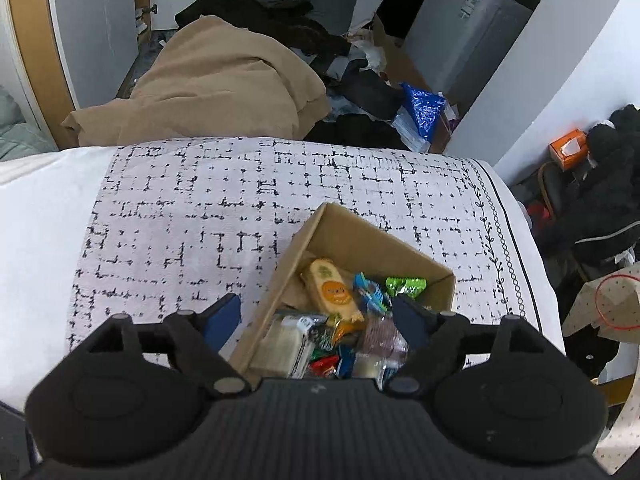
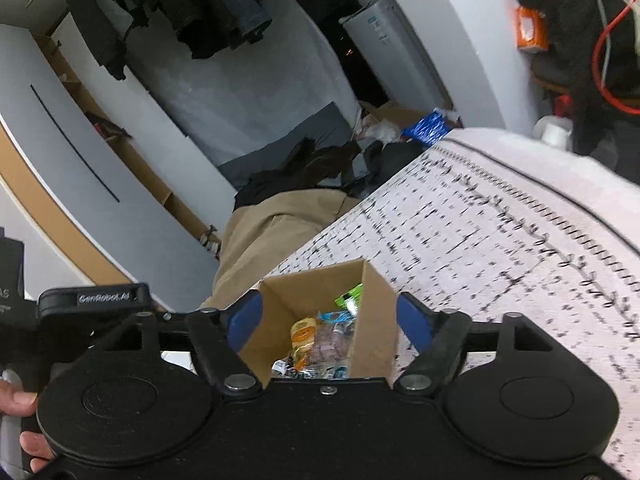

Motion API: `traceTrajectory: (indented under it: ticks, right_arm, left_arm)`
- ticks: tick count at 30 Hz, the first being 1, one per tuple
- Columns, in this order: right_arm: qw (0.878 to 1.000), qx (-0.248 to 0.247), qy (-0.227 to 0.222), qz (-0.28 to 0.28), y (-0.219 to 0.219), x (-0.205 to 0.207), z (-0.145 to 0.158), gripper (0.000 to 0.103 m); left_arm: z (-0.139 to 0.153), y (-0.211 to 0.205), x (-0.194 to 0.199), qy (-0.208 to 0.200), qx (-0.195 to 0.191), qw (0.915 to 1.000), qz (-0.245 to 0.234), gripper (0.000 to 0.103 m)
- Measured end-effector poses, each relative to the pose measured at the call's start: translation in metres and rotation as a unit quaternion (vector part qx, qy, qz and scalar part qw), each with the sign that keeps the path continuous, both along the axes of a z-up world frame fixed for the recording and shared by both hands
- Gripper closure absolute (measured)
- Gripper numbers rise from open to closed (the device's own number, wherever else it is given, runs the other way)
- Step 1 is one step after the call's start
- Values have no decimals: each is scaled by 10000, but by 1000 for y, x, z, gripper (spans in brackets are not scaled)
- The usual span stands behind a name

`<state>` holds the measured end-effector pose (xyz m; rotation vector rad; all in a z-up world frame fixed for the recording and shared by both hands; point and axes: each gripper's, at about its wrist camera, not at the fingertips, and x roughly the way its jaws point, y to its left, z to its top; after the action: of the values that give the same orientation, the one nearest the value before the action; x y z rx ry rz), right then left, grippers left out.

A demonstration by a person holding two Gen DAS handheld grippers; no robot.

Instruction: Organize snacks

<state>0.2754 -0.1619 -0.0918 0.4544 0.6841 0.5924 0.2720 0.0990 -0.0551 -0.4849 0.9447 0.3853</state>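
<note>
An open cardboard box (image 1: 360,240) stands on a white cloth with a black grid print (image 1: 180,208). Inside it lie several wrapped snacks: a yellow-orange cake (image 1: 332,292), a green packet (image 1: 404,286), a blue one (image 1: 370,292) and a clear pack (image 1: 280,344). My left gripper (image 1: 316,316) is open above the box's near end, its left finger outside the left wall and its right finger over the snacks, holding nothing. In the right wrist view the same box (image 2: 372,320) shows between the spread fingers of my right gripper (image 2: 330,320), which is open and empty. The orange cake (image 2: 302,334) is visible inside.
Past the cloth's far edge lie a beige blanket (image 1: 224,80), dark clothes, a blue bag (image 1: 422,110) and a grey appliance (image 1: 472,28). An orange tissue box (image 1: 566,148) sits at the right. A hand (image 2: 16,400) grips a black handle at the left edge.
</note>
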Motion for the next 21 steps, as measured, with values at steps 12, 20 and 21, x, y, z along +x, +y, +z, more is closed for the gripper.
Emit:
traceTrajectory:
  ticks: [12, 20, 21]
  right_arm:
    - [9994, -205, -129, -240, -23, -45, 24, 5]
    - [9968, -350, -63, -720, -42, -78, 39, 0]
    - [9964, -345, -45, -775, -45, -83, 40, 0]
  left_arm:
    - [22, -18, -42, -131, 236, 9990, -345, 11]
    - [34, -24, -75, -317, 259, 9976, -566, 4]
    - [36, -25, -79, -328, 247, 9973, -606, 4]
